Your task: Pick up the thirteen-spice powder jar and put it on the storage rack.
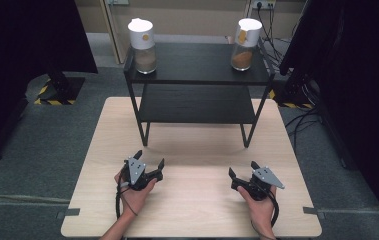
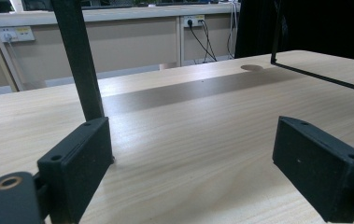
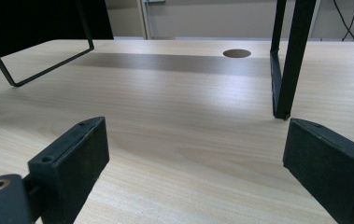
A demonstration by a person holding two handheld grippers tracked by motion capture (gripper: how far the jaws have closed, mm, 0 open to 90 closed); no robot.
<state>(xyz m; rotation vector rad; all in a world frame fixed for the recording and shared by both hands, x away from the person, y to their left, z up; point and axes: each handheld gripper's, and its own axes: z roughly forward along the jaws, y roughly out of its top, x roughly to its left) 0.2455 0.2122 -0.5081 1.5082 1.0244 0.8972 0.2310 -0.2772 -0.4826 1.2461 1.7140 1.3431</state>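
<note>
Two grippers, left gripper (image 1: 150,162) and right gripper (image 1: 243,170), are resting on the surface (image 1: 197,150), fingers apart and empty, while two jars (image 1: 143,47) ahead on the shelf (image 1: 197,75) look rigid, breakable, best gripped mid-body.

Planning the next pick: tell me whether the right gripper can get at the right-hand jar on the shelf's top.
Probably yes. The right gripper rests open on the table, the jar stands uncovered on the shelf top, nothing between them; it needs a lift and forward reach.
</note>
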